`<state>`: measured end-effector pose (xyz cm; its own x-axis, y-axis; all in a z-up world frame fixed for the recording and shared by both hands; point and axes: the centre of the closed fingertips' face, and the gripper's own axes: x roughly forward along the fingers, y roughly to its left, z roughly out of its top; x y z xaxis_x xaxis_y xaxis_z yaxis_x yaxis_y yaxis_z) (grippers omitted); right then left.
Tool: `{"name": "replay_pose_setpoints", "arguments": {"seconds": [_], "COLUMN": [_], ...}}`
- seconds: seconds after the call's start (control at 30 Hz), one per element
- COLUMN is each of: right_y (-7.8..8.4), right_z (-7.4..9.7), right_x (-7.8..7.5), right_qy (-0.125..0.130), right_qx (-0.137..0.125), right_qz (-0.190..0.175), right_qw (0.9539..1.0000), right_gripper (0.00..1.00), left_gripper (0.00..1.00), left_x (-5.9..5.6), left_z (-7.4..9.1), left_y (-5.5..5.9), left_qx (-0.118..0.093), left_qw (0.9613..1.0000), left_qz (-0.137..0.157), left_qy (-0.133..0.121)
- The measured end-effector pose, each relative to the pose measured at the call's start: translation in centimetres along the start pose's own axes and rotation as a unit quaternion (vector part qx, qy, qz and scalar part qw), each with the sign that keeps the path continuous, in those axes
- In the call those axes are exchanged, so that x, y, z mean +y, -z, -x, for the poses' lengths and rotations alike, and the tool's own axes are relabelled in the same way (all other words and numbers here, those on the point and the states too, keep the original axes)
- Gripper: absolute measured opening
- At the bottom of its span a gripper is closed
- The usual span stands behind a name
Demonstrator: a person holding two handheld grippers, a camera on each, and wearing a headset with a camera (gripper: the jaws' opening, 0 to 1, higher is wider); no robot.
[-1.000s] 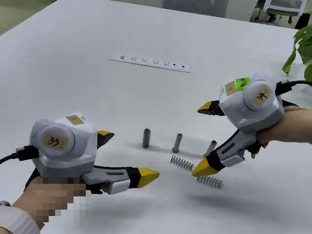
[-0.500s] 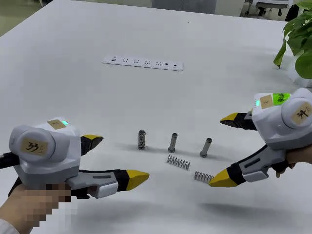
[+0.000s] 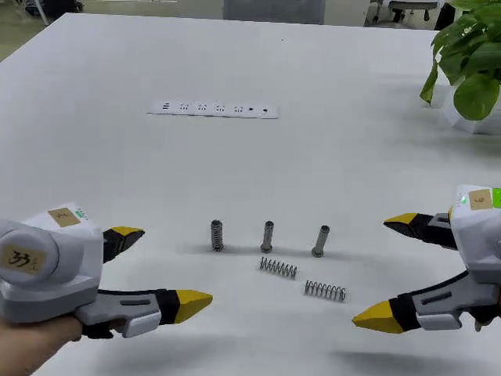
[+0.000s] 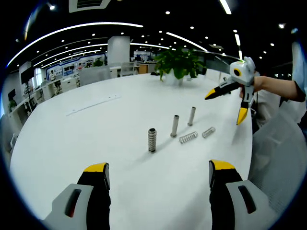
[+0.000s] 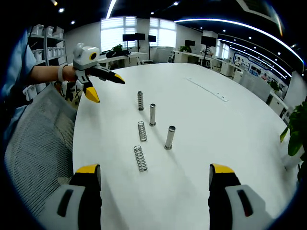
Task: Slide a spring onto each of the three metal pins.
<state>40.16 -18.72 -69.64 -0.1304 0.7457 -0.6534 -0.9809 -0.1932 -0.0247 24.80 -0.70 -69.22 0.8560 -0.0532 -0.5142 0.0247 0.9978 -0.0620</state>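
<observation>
L hand-held gripper, R hand-held gripper: jaws wide apart

Bright, even overhead lighting — soft faint shadows, sharp focus, fisheye-bent edges.

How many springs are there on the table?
3. The upright spring stands at the left; the second spring and third spring lie flat on the table, before two bare pins.
</observation>
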Motion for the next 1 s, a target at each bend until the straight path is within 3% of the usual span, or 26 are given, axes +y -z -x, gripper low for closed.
{"name": "replay_pose_setpoints", "arguments": {"seconds": [0.13, 0.43, 0.67, 0.83, 1.0], "right_y": [0.7, 1.2, 1.7, 1.9, 2.4], "right_z": [0.7, 1.1, 1.1, 1.4, 2.2], "right_x": [0.0, 0.4, 0.6, 0.8, 0.8], "right_qy": [0.010, 0.018, 0.018, 0.018, 0.022], "right_qx": [-0.004, -0.009, -0.009, -0.010, -0.010], "right_qz": [-0.014, -0.032, -0.036, -0.035, -0.036], "right_qw": [0.9998, 0.9993, 0.9991, 0.9992, 0.9991], "right_gripper": [0.94, 0.94, 0.94, 0.93, 0.93], "left_gripper": [0.87, 0.88, 0.84, 0.75, 0.69], "left_x": [0.1, -0.9, -2.8, -4.9, -6.5], "left_z": [0.0, 0.0, -0.9, -2.3, -4.5], "left_y": [0.0, -0.2, -1.8, -3.0, -3.0], "left_qx": [-0.001, 0.006, 0.015, 0.019, 0.042], "left_qw": [1.0000, 0.9995, 0.9965, 0.9923, 0.9869], "left_qz": [-0.001, -0.017, -0.062, -0.091, -0.123], "left_qy": [0.005, 0.028, 0.054, 0.082, 0.096]}}
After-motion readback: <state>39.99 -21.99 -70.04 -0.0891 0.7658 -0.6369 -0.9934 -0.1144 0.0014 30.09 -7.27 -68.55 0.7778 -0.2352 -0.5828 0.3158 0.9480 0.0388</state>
